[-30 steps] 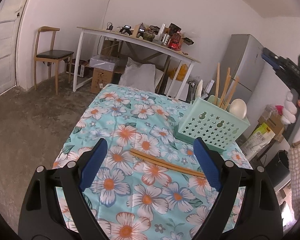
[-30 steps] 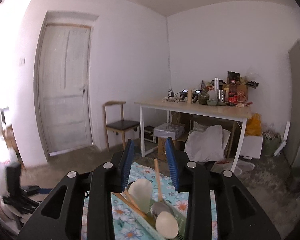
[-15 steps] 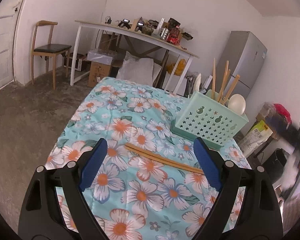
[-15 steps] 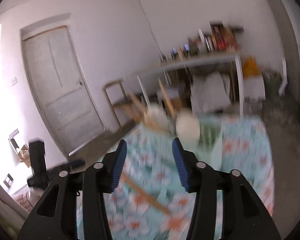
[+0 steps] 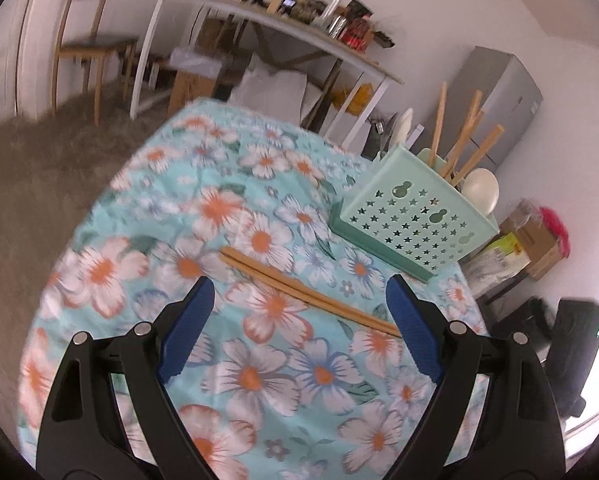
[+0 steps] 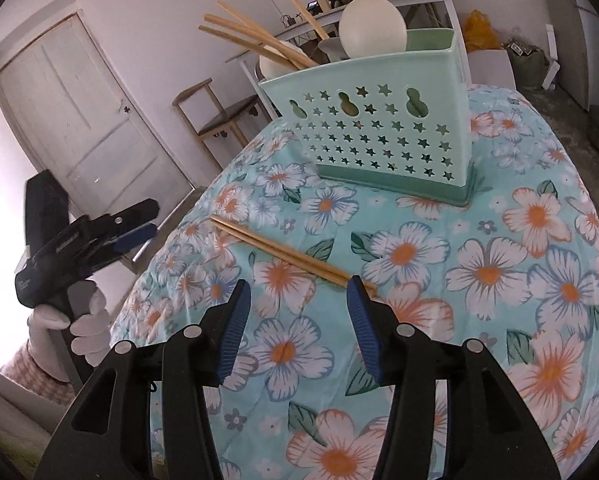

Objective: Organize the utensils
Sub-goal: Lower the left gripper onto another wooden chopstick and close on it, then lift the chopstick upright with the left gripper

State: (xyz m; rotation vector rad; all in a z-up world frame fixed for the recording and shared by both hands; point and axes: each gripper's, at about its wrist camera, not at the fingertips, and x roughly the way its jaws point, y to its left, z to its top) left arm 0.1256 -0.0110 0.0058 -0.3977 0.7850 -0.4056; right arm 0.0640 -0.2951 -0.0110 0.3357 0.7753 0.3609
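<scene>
A pair of wooden chopsticks lies flat on the floral tablecloth; it also shows in the right wrist view. A mint green perforated utensil holder stands beyond it, holding several chopsticks and white spoons; it is also in the right wrist view. My left gripper is open and empty just above the chopsticks. My right gripper is open and empty, its right finger near the chopsticks' near end. The left gripper shows at the left of the right wrist view, held by a gloved hand.
The table edge drops to a concrete floor on the left. A white desk with clutter, a wooden chair and a grey fridge stand behind. Boxes and a black bin sit to the right.
My right gripper has swung down from pointing at the room to just above the table near the chopsticks, and opened wider. My left gripper has moved closer over the chopsticks.
</scene>
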